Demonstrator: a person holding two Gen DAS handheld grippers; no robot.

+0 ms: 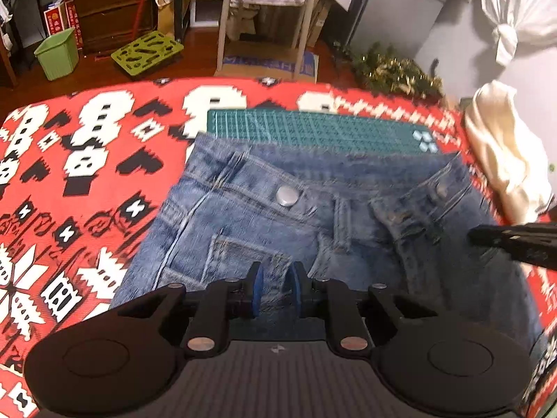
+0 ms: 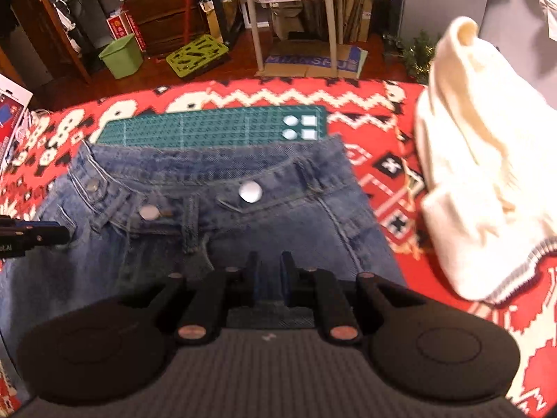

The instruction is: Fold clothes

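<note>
Jeans [image 1: 313, 216] lie flat on a red patterned cloth [image 1: 69, 174], waistband at the far end, front side up. Left gripper [image 1: 274, 291]: blue-padded fingers stand a narrow gap apart, with denim filling the gap; cannot tell whether cloth is pinched or only lies beneath. It sits over the pocket area near the jeans' left side. Right gripper [image 2: 271, 280]: fingers likewise a narrow gap apart over the denim just below the fly; hold on the cloth cannot be confirmed either. Each gripper's black tip shows at the side edge of the other's view, so the two are side by side, apart.

Waistband is unbuttoned, metal button [image 2: 250, 191] showing on the flap. Far edge of the waistband overlaps a green cutting mat [image 2: 209, 127]. Left of the jeans: open stretch of red cloth. Right of the jeans: a strip of bare cloth, then a cream sweater [image 2: 470, 174] heaped, not touching the denim. Beyond the mat the cloth ends; wooden floor, green bin [image 2: 122, 55] and a chair [image 2: 292, 17] farther back.
</note>
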